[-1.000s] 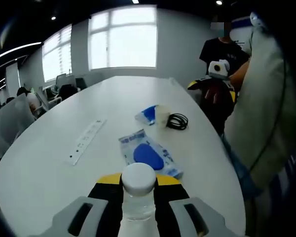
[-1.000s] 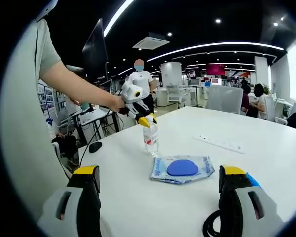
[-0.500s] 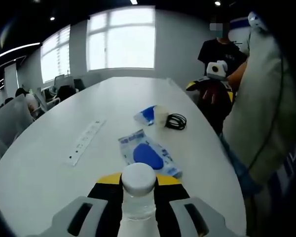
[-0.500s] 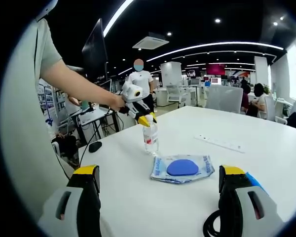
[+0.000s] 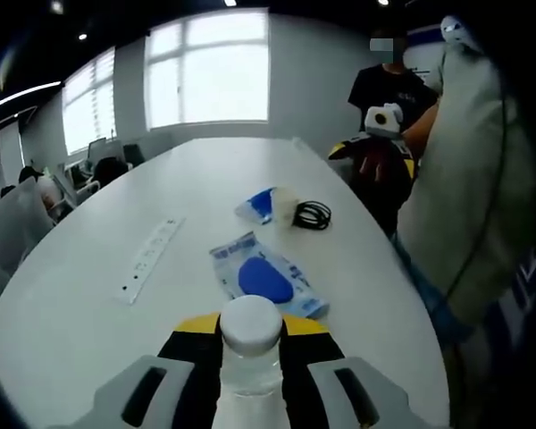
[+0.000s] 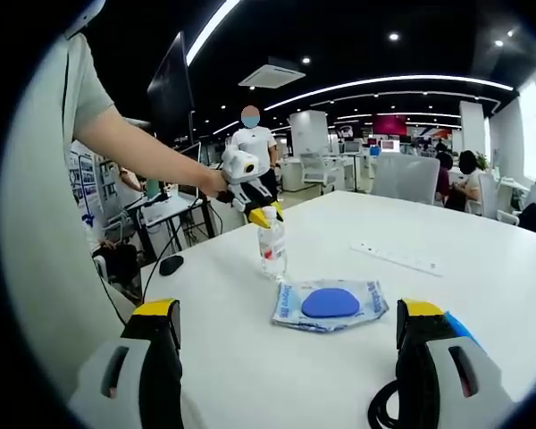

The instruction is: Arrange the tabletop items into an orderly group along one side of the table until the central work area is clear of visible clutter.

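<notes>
A clear water bottle [image 5: 250,353] with a white cap sits between the jaws of my left gripper [image 5: 250,327], which is shut on it. In the right gripper view the same bottle [image 6: 272,251] stands upright on the white table [image 6: 482,286], with the left gripper [image 6: 250,204] clamped near its top. A plastic bag with a blue oval item [image 5: 266,279] lies mid-table, also seen as the bag [image 6: 329,304] between the jaws of my right gripper [image 6: 288,311], which is open and holds nothing. A blue-white packet [image 5: 270,206] and a black cable coil [image 5: 312,214] lie farther along.
A white power strip [image 5: 148,259] lies on the left of the table, far side as power strip [image 6: 400,259]. The person's torso and arm [image 6: 116,143] border the table edge. Another person [image 6: 255,143] stands behind. A black mouse [image 6: 171,264] rests on a side desk.
The left gripper view has drifted slightly, so the table items sit a little left. The bottle stays gripped in place, and the right gripper is still.
</notes>
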`<state>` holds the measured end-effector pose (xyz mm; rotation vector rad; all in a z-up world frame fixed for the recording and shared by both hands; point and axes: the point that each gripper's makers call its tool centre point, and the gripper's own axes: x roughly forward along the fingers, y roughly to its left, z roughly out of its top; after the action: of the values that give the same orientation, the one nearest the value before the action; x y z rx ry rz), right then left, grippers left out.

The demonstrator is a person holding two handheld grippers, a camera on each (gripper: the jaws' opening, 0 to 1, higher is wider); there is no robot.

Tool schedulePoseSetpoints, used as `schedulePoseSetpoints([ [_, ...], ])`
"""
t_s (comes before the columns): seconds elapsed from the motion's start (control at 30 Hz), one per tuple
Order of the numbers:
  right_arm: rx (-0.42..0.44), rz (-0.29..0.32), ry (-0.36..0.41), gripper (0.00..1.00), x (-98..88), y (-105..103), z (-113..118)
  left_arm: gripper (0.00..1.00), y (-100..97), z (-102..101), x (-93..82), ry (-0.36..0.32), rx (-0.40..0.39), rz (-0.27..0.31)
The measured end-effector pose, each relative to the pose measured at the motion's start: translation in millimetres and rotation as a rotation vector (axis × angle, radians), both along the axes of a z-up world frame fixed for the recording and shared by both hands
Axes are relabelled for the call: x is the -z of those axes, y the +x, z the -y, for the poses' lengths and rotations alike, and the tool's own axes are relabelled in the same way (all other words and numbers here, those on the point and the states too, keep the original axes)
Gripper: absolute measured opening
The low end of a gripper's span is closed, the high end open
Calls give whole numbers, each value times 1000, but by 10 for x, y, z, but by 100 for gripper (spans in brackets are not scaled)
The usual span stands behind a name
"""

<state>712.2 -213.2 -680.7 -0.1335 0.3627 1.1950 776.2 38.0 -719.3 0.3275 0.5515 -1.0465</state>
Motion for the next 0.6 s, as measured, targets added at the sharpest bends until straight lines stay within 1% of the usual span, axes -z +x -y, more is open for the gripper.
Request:
schedulePoseSetpoints([
  [0.2, -1, 0, 0, 97, 0, 12, -10, 22, 28, -16, -41, -16, -4, 3],
  [0.33, -2, -1, 1, 97, -4, 17, -27, 29, 47, 38, -86, -31, -2, 5],
  [0.37, -4, -1, 1, 97, -3, 18, -30, 29, 45, 55, -81, -21, 5, 8],
  [0.6, -9, -1, 5, 97, -7, 20, -31, 28, 51, 59, -83, -14, 0, 10],
])
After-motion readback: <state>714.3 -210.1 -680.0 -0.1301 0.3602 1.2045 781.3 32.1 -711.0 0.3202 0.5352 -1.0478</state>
